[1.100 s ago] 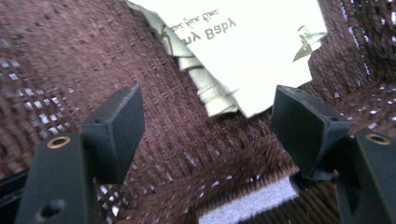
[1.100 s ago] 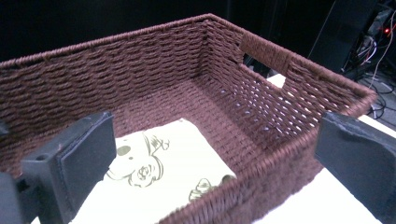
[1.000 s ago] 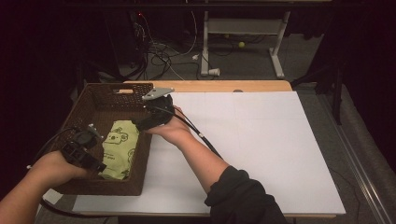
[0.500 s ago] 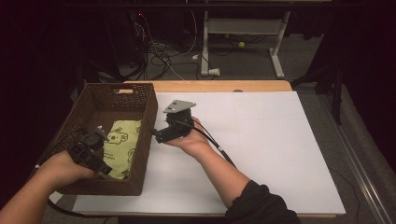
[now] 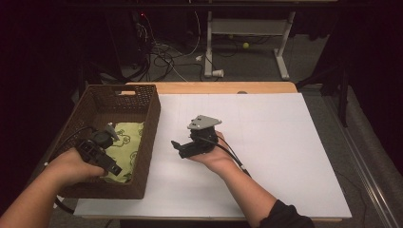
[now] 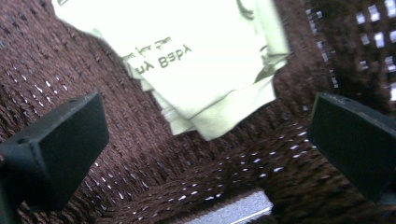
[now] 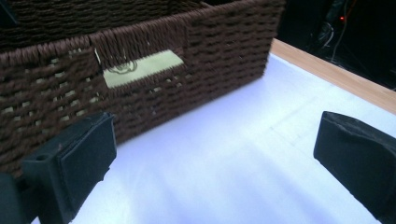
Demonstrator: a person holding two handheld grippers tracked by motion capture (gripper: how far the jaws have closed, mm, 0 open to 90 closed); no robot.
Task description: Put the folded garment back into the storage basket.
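A dark brown woven basket (image 5: 147, 118) stands at the table's left side. Inside it lies a folded pale green cloth (image 5: 126, 140) with printed marks, also seen close up as the cloth (image 6: 196, 56) on the basket's floor. My left gripper (image 5: 108, 159) hovers inside the basket's near end, open, its jaws wide apart over the weave (image 6: 205, 158) just short of the cloth's corner. My right gripper (image 5: 179, 147) is out over the white sheet beside the basket, open and holding nothing. It faces the basket wall (image 7: 196, 79), where the cloth (image 7: 142, 67) shows through a handle slot.
A white sheet (image 5: 285, 142) covers most of the wooden table (image 5: 214, 88). Cables (image 5: 166, 57) and a desk frame (image 5: 247, 28) lie on the floor beyond the far edge. A cable (image 5: 235, 156) trails from the right gripper along the forearm.
The right gripper has drawn back from the basket's far rim to the right and toward me, onto the white sheet. The left gripper has stayed in the basket with little movement.
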